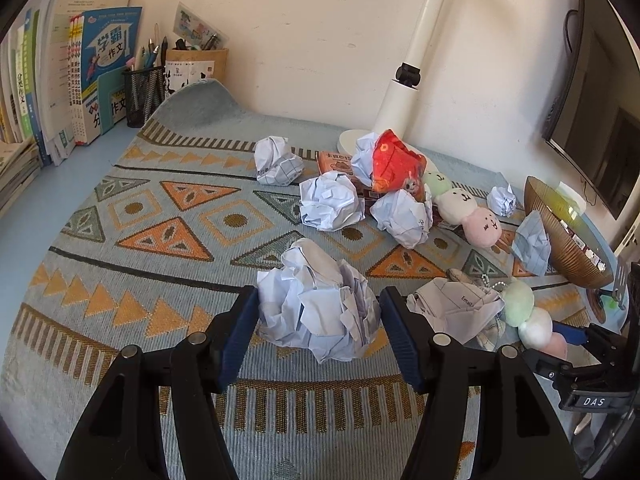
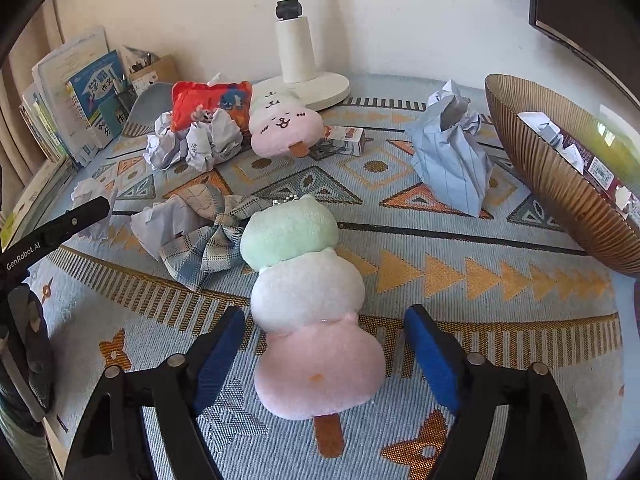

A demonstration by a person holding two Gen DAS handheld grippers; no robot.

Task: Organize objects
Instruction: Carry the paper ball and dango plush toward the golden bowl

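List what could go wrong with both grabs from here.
1. The left gripper holds a loose crumpled paper ball; squeezed only at its edges, it may crush and slip out.
2. The right gripper straddles the pink end of the dango plush without pressing it; gripped there, the green end may sag and its bead chain could drag the plaid cloth it touches.

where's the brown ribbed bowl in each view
Left wrist view: the brown ribbed bowl sits at the right edge, just past a crumpled blue paper.
Right wrist view: the bowl fills the upper right, tilted, with papers inside.
Shared landmark: the white lamp base stands by the back wall in both.
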